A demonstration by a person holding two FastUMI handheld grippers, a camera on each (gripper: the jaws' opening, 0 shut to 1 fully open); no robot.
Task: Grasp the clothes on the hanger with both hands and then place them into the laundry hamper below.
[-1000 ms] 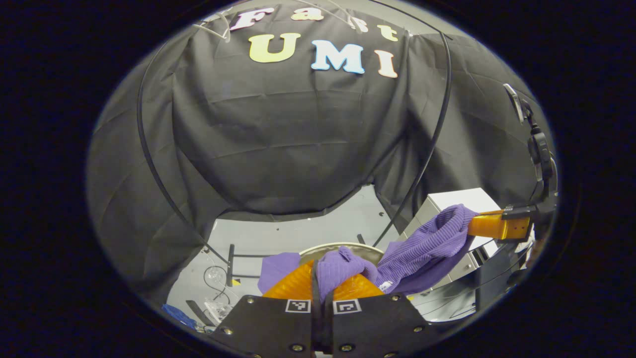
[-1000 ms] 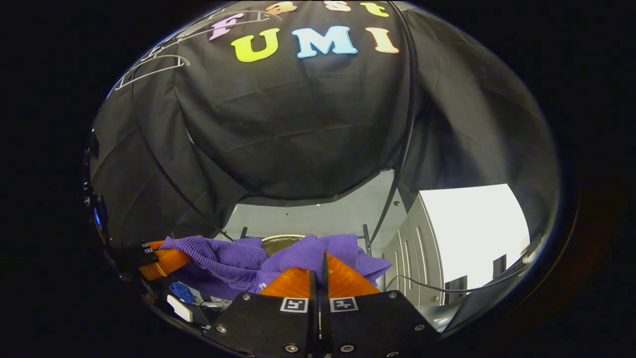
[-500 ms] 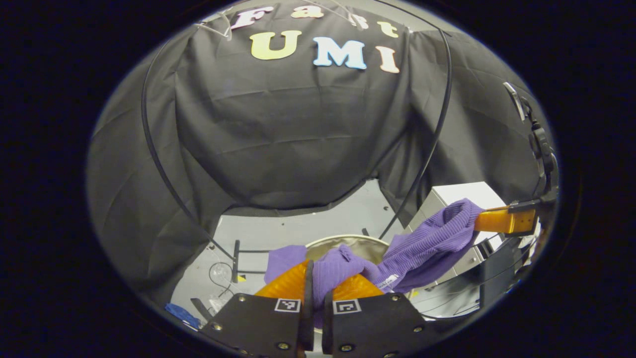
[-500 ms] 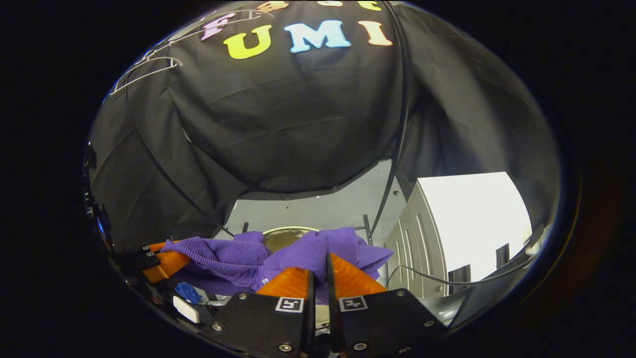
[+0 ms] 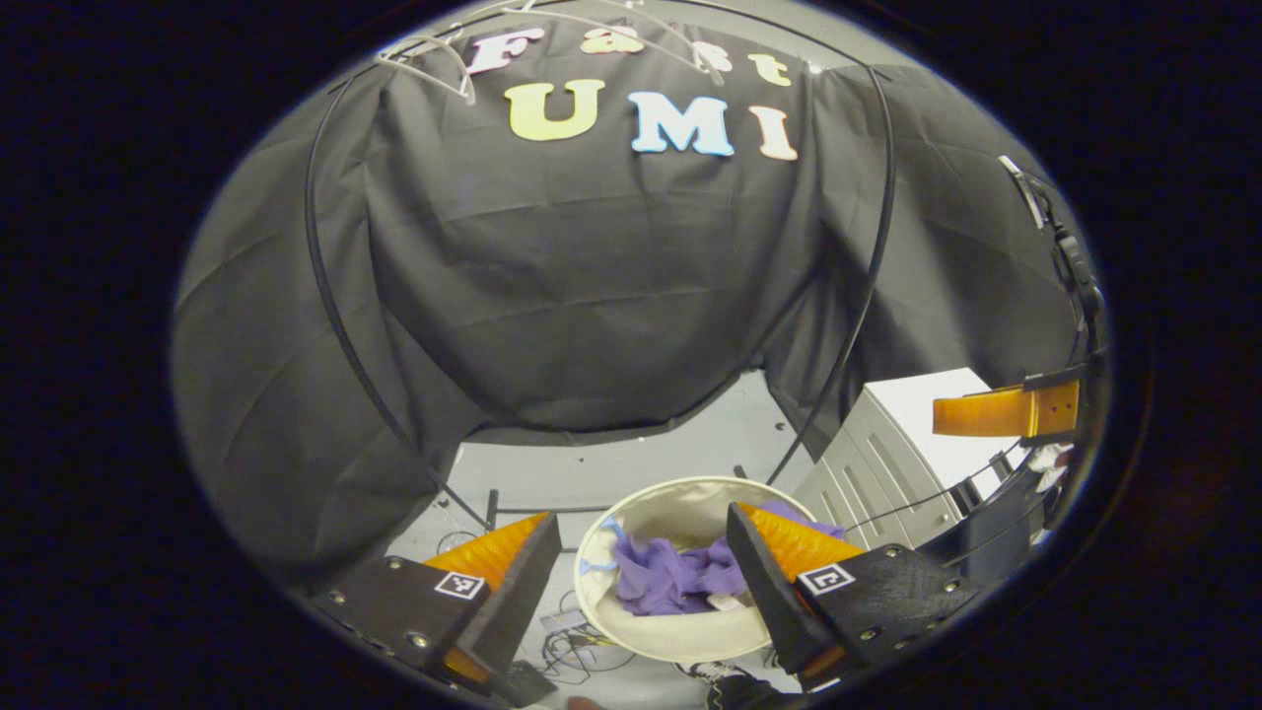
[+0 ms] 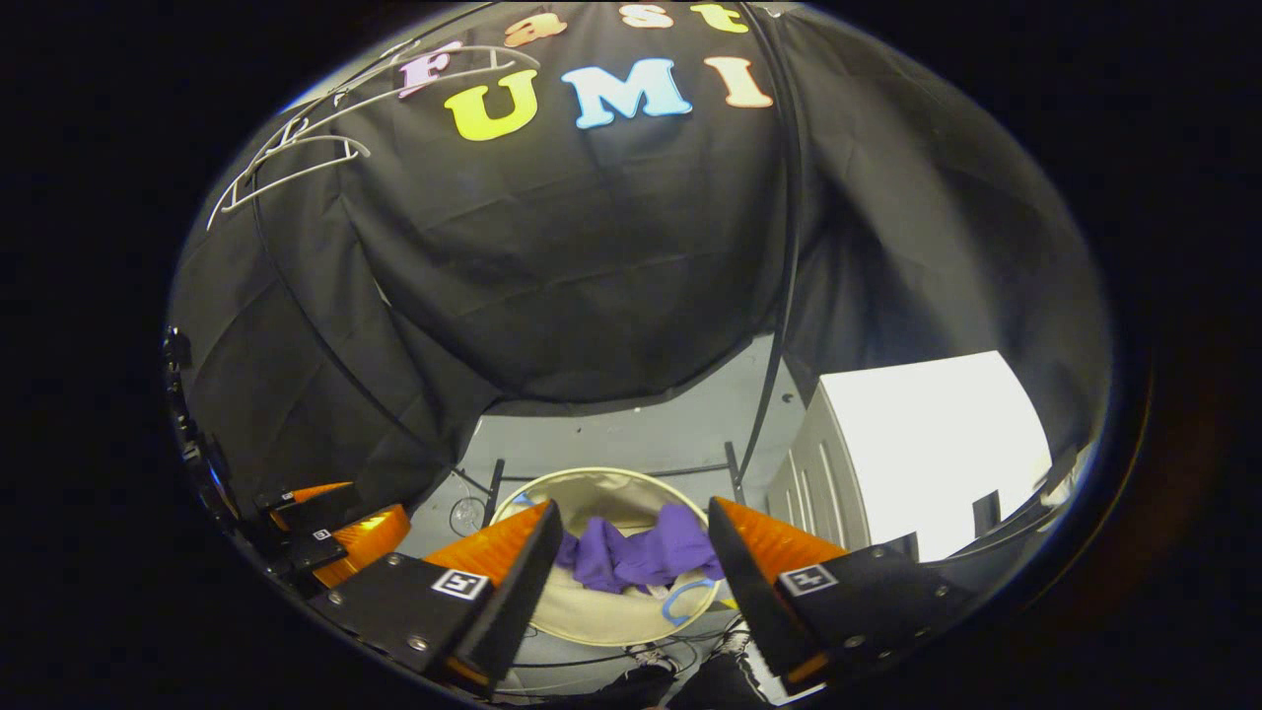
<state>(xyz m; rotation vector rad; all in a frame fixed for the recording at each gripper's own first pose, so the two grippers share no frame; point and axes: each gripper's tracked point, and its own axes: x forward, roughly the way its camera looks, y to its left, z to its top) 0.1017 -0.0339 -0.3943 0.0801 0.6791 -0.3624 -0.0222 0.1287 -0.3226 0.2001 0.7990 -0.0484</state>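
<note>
Purple clothes (image 5: 680,577) lie crumpled — no clear axis — in hamper (image 5: 680,636); both grippers' jaws spread wide.

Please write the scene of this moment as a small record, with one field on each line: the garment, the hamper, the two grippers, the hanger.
garment: purple clothes, crumpled inside the hamper, free of both grippers
hamper: round laundry hamper with pale lining, on the floor below both grippers
left gripper: left gripper, open, above the hamper
right gripper: right gripper, open, above the hamper
hanger: white hanger, bare, high against the black cloth wall
beside hamper: white cabinet
</note>
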